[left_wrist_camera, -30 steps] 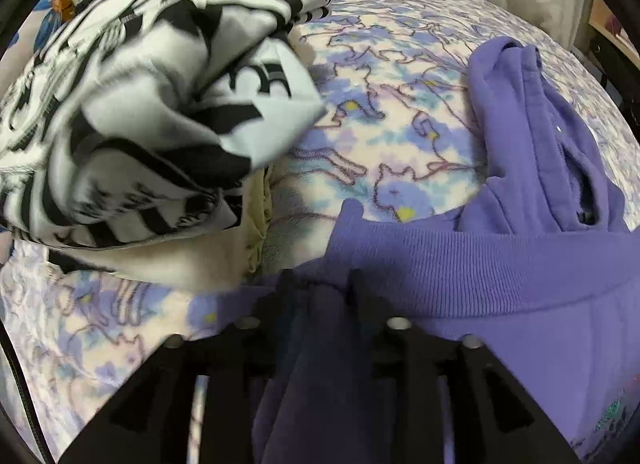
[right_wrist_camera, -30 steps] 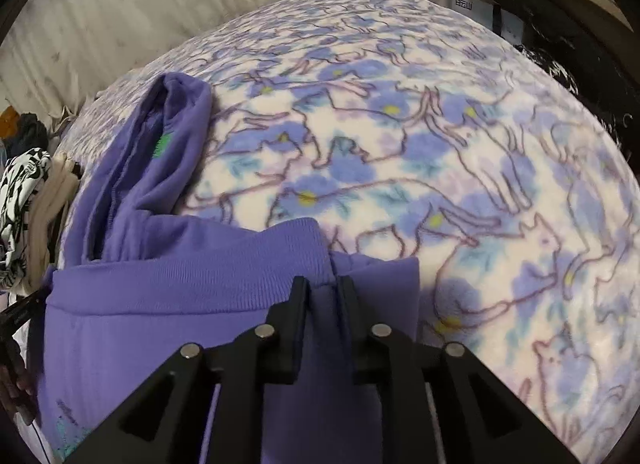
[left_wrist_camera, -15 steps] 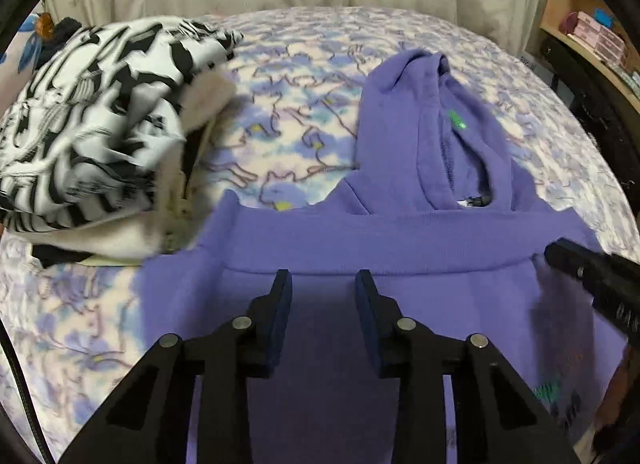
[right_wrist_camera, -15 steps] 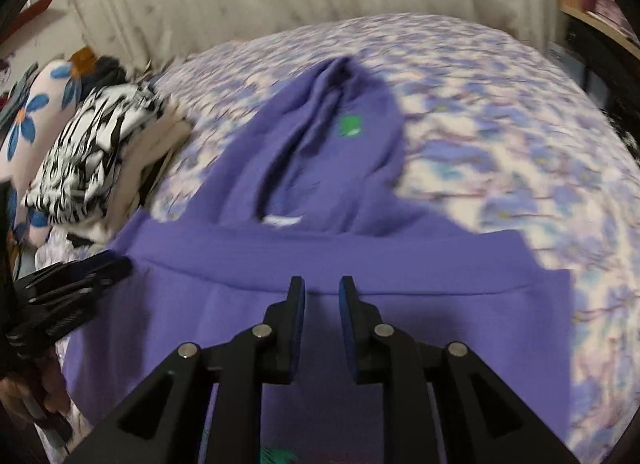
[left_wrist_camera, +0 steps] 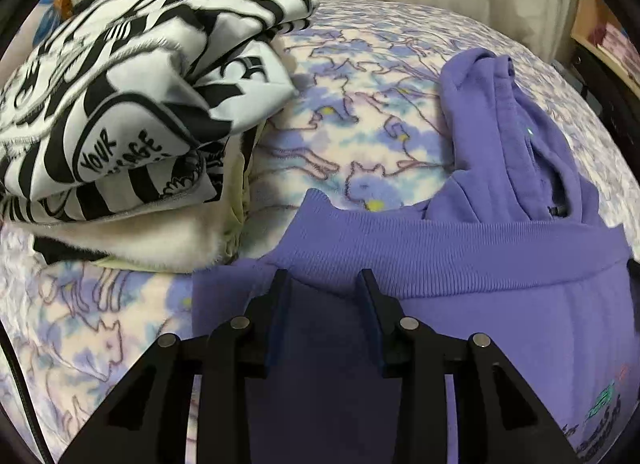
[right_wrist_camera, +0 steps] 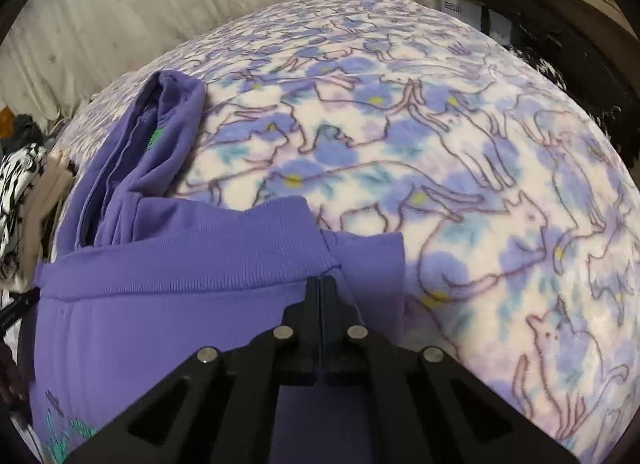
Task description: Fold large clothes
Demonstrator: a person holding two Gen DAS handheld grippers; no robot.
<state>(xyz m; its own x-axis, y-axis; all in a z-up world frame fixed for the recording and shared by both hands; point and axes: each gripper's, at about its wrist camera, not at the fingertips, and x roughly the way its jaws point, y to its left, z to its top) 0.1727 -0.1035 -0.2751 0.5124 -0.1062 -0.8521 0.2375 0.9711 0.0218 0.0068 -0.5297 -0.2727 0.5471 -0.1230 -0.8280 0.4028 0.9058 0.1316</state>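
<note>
A purple hoodie (left_wrist_camera: pixel 500 276) lies folded on the cat-print blanket, its ribbed hem band across the fold and its hood (left_wrist_camera: pixel 504 144) stretched away from me. My left gripper (left_wrist_camera: pixel 322 284) is open, its fingers low over the hoodie's left hem corner. In the right wrist view the hoodie (right_wrist_camera: pixel 160 304) fills the lower left, with its hood (right_wrist_camera: pixel 160 136) beyond. My right gripper (right_wrist_camera: pixel 322 284) is shut, fingertips pressed together at the hoodie's right hem corner; I cannot see fabric between them.
A stack of folded clothes topped by a black-and-white print garment (left_wrist_camera: pixel 132 104) sits left of the hoodie; it shows at the left edge of the right wrist view (right_wrist_camera: pixel 20 192). The blanket (right_wrist_camera: pixel 460 184) spreads to the right. A curtain (right_wrist_camera: pixel 120 16) and dark shelving (right_wrist_camera: pixel 560 24) stand behind.
Both grippers came back down close to the hoodie's hem corners after being raised half a second ago. The right gripper's fingers closed fully; the left gripper stays open.
</note>
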